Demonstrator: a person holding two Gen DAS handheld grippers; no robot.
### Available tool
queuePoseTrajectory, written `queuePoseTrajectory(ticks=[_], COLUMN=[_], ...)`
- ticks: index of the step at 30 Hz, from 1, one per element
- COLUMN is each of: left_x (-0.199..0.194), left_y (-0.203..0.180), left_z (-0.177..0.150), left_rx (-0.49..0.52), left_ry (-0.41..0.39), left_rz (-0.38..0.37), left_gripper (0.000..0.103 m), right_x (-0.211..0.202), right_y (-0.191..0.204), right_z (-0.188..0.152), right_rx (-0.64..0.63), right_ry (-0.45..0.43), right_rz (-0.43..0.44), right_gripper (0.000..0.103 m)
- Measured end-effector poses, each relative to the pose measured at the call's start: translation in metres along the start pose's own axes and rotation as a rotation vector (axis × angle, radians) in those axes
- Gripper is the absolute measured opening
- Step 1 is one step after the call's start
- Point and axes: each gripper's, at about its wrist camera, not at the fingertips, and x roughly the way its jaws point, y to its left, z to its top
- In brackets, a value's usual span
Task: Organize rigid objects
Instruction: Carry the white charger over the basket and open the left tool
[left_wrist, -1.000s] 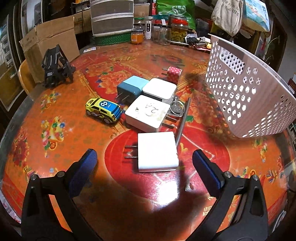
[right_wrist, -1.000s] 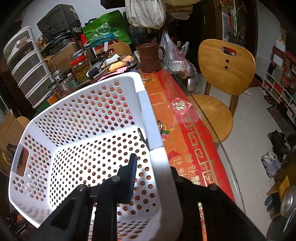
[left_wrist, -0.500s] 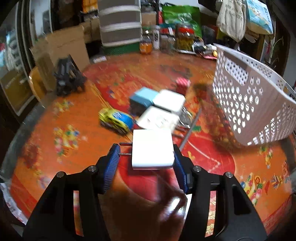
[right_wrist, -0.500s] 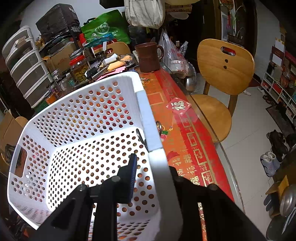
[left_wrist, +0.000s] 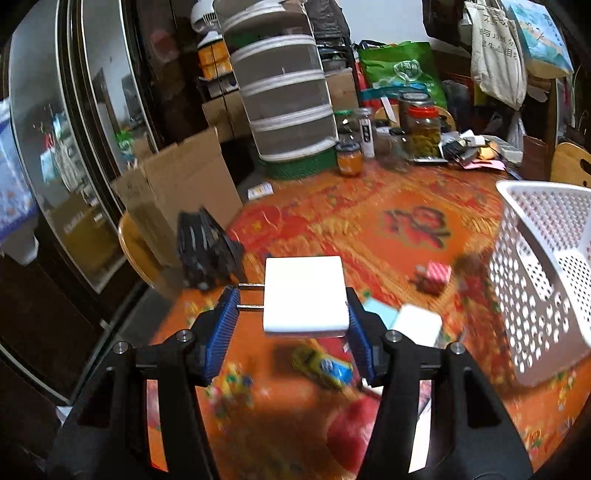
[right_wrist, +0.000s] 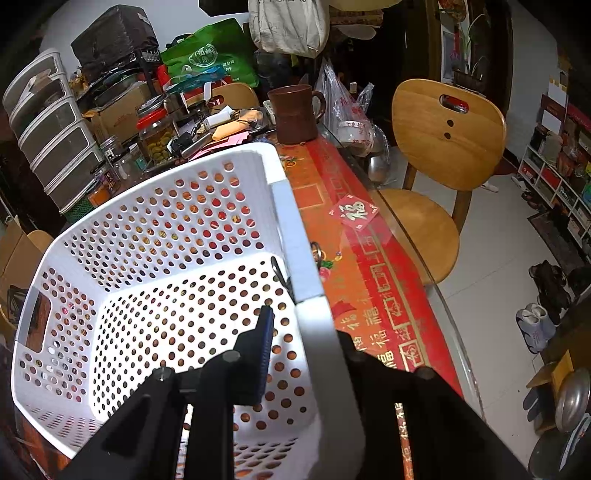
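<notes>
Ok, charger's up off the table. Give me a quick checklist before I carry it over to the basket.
1. Left gripper shut on the white charger, its jaws having just closed: ok.
2. Grip squareness: one pad presses the prongs' tips, the other the charger's far side, body level: ok, though a prong-end hold may slip.
3. Charger clear of the table: ok, the toy car and other chargers lie below it.
4. Right gripper shut on the white basket's rim, basket tilted open: ok.
5. Basket interior free: ok, nothing visible inside.
6. Path to the basket mouth: cannot tell, only its outer wall shows in the left view.
</notes>
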Motion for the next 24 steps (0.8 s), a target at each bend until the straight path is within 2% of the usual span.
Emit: queuePoseTrajectory(ticks=[8, 17, 24], left_x=[-0.014, -0.042, -0.058], left_y=[-0.026, -0.084, -0.138], left_z=[0.041, 0.067, 0.079], left_rx=[0.054, 0.133, 0.195], left_ry=[-0.051, -0.1, -0.108], left_rz=[0.033, 0.002, -0.039], left_gripper=[0.053, 0.053, 0.053], right_x=[0.0, 0.001, 0.0], right_y=[0.0, -0.001, -0.001], right_z=[0.0, 0.0, 0.0], right_rx=[-0.002, -0.001, -0.001], right_ry=[0.002, 0.005, 0.005], right_rz=[0.002, 0.014, 0.015], right_gripper=[0.021, 0.021, 0.021])
